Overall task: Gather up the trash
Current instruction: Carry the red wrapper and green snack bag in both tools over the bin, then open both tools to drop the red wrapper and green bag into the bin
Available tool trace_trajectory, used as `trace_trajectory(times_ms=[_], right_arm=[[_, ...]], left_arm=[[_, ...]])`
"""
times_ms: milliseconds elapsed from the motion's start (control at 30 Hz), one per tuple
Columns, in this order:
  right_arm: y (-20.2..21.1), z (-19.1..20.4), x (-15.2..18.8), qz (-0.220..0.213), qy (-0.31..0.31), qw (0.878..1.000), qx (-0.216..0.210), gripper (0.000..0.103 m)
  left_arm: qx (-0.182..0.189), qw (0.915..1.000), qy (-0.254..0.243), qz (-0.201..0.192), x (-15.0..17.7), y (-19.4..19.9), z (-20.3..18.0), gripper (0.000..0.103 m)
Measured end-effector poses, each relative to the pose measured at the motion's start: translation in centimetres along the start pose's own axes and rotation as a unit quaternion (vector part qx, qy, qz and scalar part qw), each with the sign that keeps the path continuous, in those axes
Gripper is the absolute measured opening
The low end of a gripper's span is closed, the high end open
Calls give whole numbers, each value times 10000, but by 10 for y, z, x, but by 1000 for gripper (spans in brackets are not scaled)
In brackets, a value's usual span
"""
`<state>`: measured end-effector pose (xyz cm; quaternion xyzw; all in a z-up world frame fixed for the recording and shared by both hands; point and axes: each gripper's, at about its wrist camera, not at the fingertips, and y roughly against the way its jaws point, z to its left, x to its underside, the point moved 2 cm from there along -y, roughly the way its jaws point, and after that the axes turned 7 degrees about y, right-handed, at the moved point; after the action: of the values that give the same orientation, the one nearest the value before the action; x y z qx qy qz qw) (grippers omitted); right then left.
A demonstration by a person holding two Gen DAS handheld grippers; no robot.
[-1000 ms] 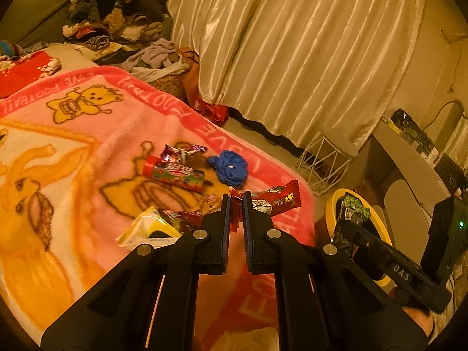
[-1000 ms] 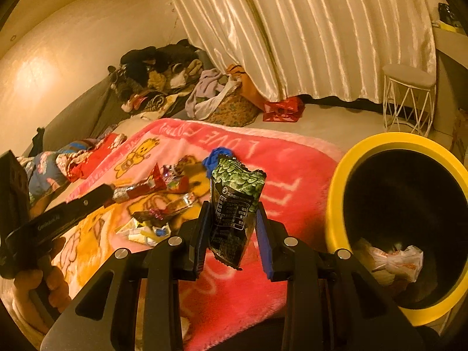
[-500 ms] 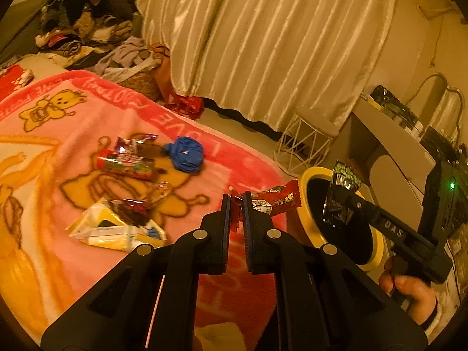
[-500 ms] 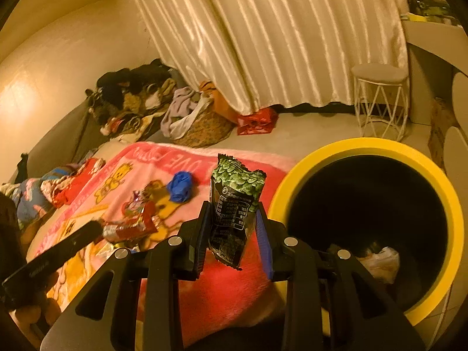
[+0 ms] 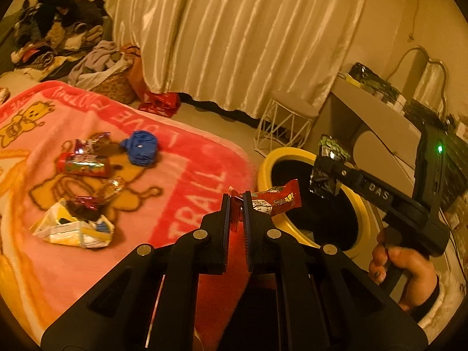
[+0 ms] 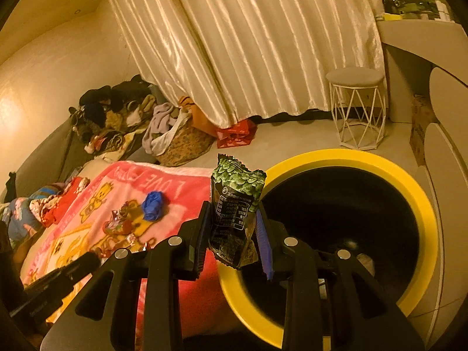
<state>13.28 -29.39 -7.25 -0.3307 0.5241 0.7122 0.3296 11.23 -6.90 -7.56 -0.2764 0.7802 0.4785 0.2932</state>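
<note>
Delivery to the bin looks like the step in hand: both grippers carry litter toward the round black bin with a broad yellow rim (image 6: 421,201), which stands on the floor just beside the pink printed blanket (image 5: 181,187). The left gripper (image 5: 237,201) has its jaws nearly together, pinching one end of a flat red snack wrapper (image 5: 278,200) that juts out sideways over the near rim. The right gripper (image 6: 232,222), jaws partway apart, clamps an upright dark foil pouch with a green scale pattern at its top (image 6: 235,201); in the left wrist view that pouch hangs above the bin's mouth. Some pale crumpled trash already lies at the bottom. The next move probably calls for bringing each piece fully over the dark opening and parting the jaws so it falls inside. More litter waits on the blanket: a crumpled blue wad (image 5: 142,147), a red printed tube (image 5: 84,166) and a yellow-and-white flattened packet (image 5: 73,228).
</note>
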Motion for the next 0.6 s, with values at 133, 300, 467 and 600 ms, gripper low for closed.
trace_trajectory(times_ms=[133,300,467,600], right_arm=[[3,-14,-1,-47,-144,9998,103,29],[6,-31,-2,-77,-258,9993,252,29],[7,-43,1,-42,-355,9987,357,29],[5,-49,2,3,-359,9984,434,29]], left_arm=[[65,9999,-122,72,4,-6,-11,5],[94,9996,-220,128,7,-11,-20,5],[105,9994,-285,186,8,-18,-25,5],[114,9990,-361,217,8,-24,-32,5]])
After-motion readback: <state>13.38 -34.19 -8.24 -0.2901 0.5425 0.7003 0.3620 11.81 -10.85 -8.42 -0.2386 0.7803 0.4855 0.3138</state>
